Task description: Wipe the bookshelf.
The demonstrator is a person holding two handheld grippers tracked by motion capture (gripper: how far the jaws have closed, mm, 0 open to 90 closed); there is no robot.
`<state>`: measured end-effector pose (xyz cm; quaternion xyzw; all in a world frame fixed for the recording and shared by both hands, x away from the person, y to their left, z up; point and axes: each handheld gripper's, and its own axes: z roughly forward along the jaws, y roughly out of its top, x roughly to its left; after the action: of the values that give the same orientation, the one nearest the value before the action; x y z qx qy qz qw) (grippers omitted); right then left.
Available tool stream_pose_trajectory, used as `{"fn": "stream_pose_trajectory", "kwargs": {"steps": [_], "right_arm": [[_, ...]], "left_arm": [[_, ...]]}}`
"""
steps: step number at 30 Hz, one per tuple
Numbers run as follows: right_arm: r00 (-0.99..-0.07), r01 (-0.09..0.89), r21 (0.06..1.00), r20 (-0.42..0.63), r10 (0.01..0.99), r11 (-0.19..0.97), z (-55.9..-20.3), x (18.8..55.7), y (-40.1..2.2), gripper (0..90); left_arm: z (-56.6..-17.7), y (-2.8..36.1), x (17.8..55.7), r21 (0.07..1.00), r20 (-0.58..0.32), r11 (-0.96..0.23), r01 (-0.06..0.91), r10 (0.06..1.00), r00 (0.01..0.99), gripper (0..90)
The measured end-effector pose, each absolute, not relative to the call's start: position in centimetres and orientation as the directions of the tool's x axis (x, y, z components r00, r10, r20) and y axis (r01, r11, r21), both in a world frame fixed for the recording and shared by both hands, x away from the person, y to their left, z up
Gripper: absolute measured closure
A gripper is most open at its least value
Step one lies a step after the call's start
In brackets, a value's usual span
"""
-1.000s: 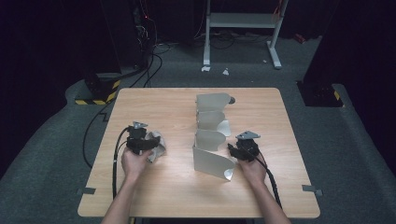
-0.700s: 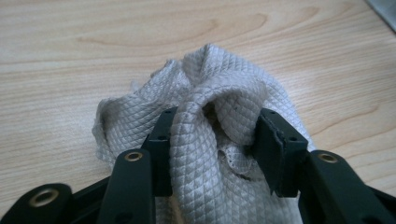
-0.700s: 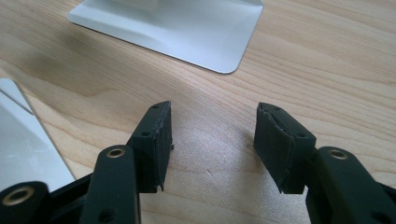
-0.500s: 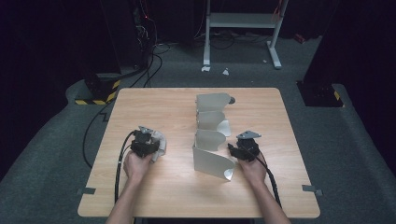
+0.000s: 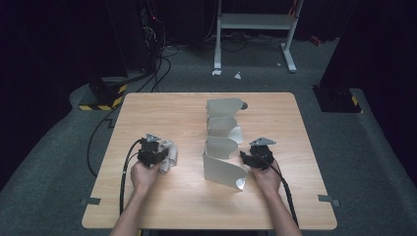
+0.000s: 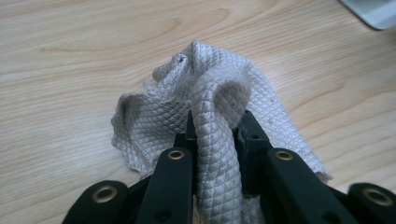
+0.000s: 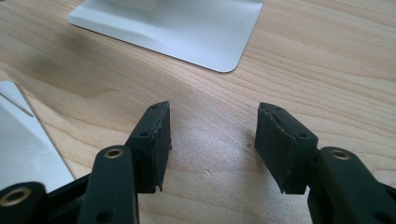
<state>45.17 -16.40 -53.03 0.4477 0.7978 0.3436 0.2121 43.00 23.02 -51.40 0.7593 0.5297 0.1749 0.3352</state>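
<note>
In left gripper [image 6: 215, 140] — bunched cloth [image 6: 210, 93]

Cloth [image 6: 210, 98]: grey quilted weave, matt. Desk [image 5: 162, 113]: pale wood grain, smooth. Folded sheets [image 5: 223, 164]: smooth matt grey metal.

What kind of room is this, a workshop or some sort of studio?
Probably a lab or recording studio: a lone wooden table on grey carpet, dark surroundings, cables trailing on the floor, and a metal stand behind.
</note>
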Motion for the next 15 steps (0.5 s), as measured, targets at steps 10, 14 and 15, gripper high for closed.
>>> {"fn": "stream_pose_trajectory", "kwargs": {"steps": [10, 14, 15], "right_arm": [[-0.507, 0.57, 0.738, -0.03, 0.861, 0.362, -53.0, 45.2, -16.4, 44.9], [-0.507, 0.57, 0.738, -0.03, 0.861, 0.362, -53.0, 45.2, -16.4, 44.9], [-0.507, 0.57, 0.738, -0.031, 0.861, 0.362, -53.0, 45.2, -16.4, 44.9]], "left_arm": [[-49.9, 20.2, 41.7, 0.729, -0.171, -0.22, 0.648, 0.859, 0.483, 78.7], [-49.4, 18.8, 41.3, 0.743, -0.184, -0.23, 0.628, 0.833, 0.522, 78.7], [-49.3, 18.4, 41.2, 0.743, -0.181, -0.243, 0.624, 0.825, 0.536, 78.7]]}}
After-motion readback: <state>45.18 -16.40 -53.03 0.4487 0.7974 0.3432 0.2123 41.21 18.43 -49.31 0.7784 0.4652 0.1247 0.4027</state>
